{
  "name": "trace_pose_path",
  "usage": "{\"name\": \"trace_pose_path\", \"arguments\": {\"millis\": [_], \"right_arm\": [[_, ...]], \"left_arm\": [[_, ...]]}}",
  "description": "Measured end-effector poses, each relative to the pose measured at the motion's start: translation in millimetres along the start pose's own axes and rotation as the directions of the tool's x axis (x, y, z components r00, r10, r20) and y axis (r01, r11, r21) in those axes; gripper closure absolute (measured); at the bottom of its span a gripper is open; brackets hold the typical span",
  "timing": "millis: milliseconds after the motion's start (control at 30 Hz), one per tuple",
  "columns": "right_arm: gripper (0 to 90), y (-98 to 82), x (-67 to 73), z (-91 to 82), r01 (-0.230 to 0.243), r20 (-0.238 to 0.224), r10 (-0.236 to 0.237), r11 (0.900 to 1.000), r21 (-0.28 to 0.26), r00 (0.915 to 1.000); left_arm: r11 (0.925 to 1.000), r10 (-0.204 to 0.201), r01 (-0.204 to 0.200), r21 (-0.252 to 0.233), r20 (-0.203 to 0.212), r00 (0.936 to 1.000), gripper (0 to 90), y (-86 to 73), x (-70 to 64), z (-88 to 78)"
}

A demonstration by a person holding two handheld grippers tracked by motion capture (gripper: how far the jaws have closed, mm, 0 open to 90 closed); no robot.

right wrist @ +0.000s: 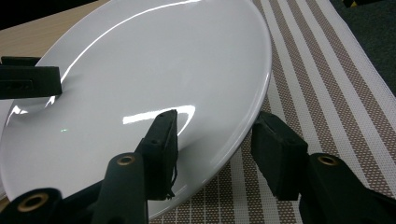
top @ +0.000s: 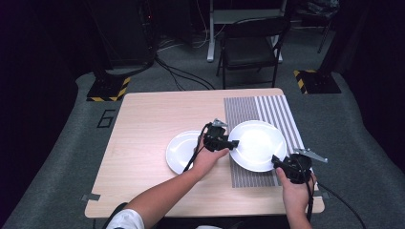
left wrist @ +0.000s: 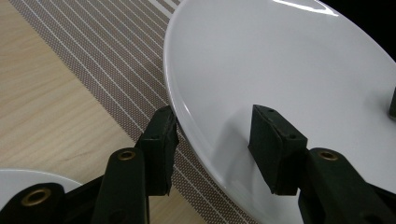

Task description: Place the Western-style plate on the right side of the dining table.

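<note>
A large white plate (top: 258, 143) lies over the striped placemat (top: 267, 107), with both grippers on opposite rims. My left gripper (top: 234, 143) holds its left rim. In the left gripper view one jaw of that gripper (left wrist: 217, 144) sits under the rim of the plate (left wrist: 289, 60) and the other presses on its inner face. My right gripper (top: 276, 160) grips the near right rim. In the right gripper view that gripper (right wrist: 219, 149) has one pad on top of the plate (right wrist: 154, 70) and one below the edge. A smaller white plate (top: 181, 150) rests on the wood to the left.
The placemat (right wrist: 317, 79) covers the right part of the wooden table (top: 153, 114). A chair (top: 250, 47) stands beyond the far edge. The smaller plate's edge (left wrist: 14, 182) lies close under my left gripper.
</note>
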State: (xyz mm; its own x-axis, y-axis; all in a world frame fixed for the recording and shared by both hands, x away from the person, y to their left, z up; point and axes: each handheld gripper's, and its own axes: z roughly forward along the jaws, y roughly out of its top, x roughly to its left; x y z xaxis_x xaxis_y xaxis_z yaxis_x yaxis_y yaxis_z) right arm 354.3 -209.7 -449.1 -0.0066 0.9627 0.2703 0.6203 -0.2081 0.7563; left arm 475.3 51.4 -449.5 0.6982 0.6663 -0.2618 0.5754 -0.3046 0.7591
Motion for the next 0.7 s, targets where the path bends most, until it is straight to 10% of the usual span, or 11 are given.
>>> {"name": "trace_pose_path", "arguments": {"millis": [700], "right_arm": [[50.8, -3.6, -8.1, -1.2, -0.007, 0.006, 0.007, 1.000, -0.004, 1.0000]], "left_arm": [[0.9999, 0.004, -0.004, 0.012, 0.006, 1.0000, 51.7, 0.4, -3.9, 8.6]]}}
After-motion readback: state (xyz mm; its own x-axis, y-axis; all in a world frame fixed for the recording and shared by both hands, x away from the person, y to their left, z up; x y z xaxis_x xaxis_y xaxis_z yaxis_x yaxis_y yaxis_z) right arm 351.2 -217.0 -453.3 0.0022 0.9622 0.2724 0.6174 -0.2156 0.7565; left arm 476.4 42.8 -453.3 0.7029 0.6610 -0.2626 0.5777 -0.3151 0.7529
